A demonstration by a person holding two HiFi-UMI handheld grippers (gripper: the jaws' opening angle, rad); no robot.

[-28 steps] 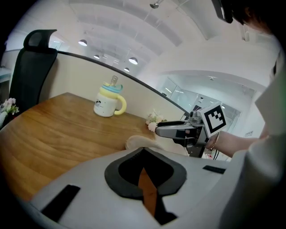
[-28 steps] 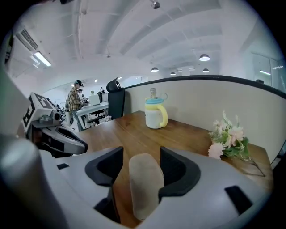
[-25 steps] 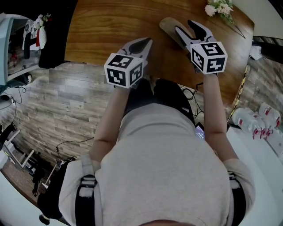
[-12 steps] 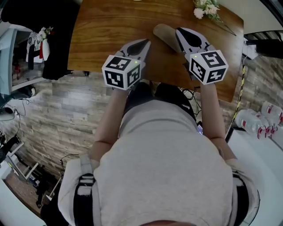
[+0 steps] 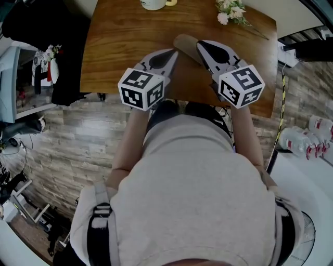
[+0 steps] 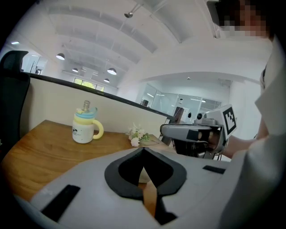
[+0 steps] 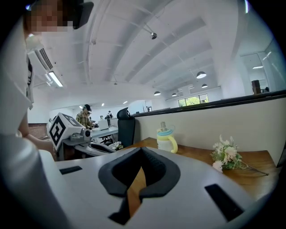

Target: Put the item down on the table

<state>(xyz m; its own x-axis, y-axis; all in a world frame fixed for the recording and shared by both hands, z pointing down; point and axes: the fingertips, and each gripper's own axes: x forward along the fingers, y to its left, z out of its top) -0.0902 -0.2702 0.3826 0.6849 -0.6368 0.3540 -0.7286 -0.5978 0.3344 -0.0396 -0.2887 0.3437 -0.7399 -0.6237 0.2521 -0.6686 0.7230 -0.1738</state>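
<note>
The item (image 5: 183, 42), a beige oblong thing, lies flat on the wooden table (image 5: 119, 47). Both grippers hover above the table's near edge, one on each side of it. My left gripper (image 5: 169, 54) is shut, its tips just left of the item. A pale sliver (image 6: 143, 176) shows through its jaw opening; I cannot tell if it is the item. My right gripper (image 5: 204, 47) is also shut, with its tips over the item's near end. In the right gripper view the jaws (image 7: 142, 150) meet with nothing between them; only wood shows through the slit.
A white mug with a yellow handle (image 5: 154, 3) stands at the table's far edge, also in the left gripper view (image 6: 86, 127). A small bunch of flowers (image 5: 230, 10) lies at the far right. A black chair (image 7: 126, 125) stands beyond the table's left side.
The right gripper's jaws, open beside the item a second ago, have shut empty. Both grippers have lifted away from the table. The item stays where it lay.
</note>
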